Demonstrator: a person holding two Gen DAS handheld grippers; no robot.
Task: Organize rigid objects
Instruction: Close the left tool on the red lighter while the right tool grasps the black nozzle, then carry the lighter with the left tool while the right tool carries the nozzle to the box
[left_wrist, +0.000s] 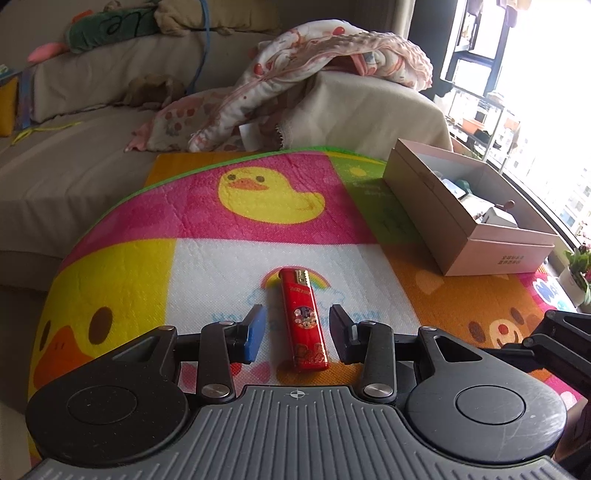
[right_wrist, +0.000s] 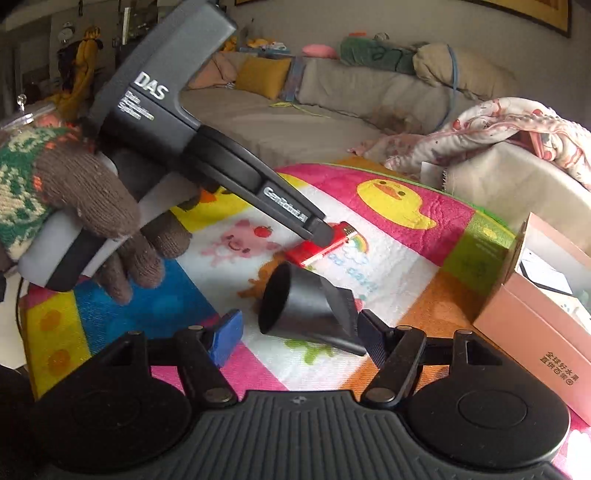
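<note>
Reaching for a red lighter (left_wrist: 303, 319) on the bright play mat (left_wrist: 122, 266).

On the left, the left gripper (left_wrist: 297, 330) sits low with its jaws wide apart, one on each side of the lighter, not squeezing it yet and holding nothing. Next comes a black nozzle (right_wrist: 306, 308), lying on the mat between the wide-open jaws of the right gripper (right_wrist: 295, 334), which also holds nothing. Far right stands the pink box (left_wrist: 476, 240) with a few small things already inside. So some tidying looks done, but the lighter and nozzle probably need to go in the box too.
</note>
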